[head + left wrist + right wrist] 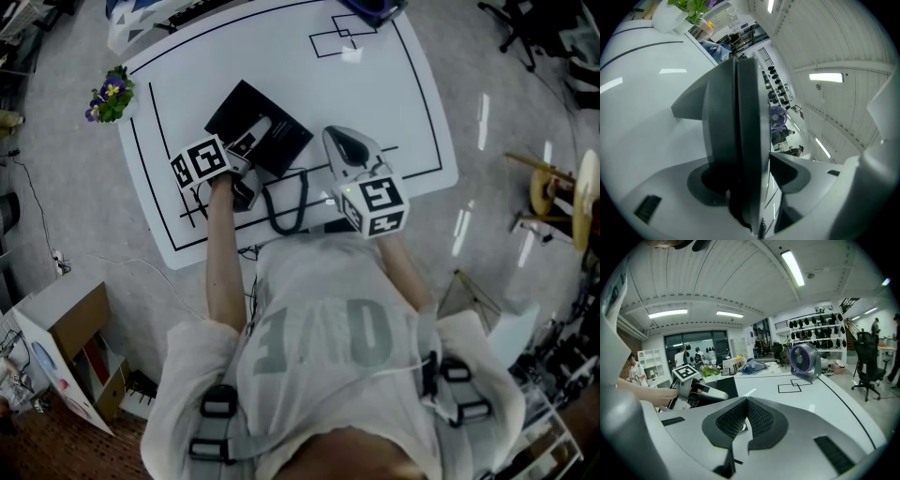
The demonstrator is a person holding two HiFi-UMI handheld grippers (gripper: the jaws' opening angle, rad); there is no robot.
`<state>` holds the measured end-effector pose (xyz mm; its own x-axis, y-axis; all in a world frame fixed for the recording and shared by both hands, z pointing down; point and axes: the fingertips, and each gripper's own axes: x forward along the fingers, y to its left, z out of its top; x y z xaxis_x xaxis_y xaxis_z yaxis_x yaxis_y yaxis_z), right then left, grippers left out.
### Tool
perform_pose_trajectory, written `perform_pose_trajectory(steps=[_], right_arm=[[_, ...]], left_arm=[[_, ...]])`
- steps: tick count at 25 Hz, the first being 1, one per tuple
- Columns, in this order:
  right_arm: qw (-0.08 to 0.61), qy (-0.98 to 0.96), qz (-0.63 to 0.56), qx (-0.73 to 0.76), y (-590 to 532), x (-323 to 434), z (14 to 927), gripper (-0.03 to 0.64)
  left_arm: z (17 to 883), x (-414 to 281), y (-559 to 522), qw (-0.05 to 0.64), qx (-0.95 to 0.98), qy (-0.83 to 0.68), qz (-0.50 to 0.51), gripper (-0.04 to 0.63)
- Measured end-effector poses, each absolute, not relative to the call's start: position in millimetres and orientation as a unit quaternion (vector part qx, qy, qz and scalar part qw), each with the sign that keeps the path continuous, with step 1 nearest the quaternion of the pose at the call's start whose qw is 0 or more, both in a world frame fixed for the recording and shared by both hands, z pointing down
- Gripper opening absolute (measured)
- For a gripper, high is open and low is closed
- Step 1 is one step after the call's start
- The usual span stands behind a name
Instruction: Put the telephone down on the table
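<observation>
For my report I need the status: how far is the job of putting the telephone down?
Looks done: the telephone base lies on the table. In hand: the handset stands in the left gripper, whose jaws look open, a gap on one side; whether it rests fully I cannot tell. Left: draw that gripper away. The right gripper is shut, empty.

White lined table (281,47), black telephone (281,141), potted flowers (112,94), fan (804,359)

Fan (373,7) cut off by top edge; handset (263,128) partly behind left gripper (244,156).
</observation>
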<state>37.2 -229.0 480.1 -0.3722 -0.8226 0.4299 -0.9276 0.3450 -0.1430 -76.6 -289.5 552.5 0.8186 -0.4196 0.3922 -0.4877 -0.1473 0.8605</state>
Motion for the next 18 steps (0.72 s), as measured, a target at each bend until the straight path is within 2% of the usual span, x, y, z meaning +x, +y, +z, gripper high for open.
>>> perform_pose_trajectory(steps=[5, 18], right_arm=[[0.14, -0.808, 0.178, 0.544, -227.6, 36.0, 476.3, 0.008], [0.136, -0.81, 0.168, 0.545, -221.5, 32.4, 467.3, 0.008]], left_arm=[[556.3, -79.9, -288.6, 0.587, 0.745, -0.316, 0.036, 0.282], [555.0, -86.6, -280.2, 0.581, 0.74, -0.337, 0.035, 0.285]])
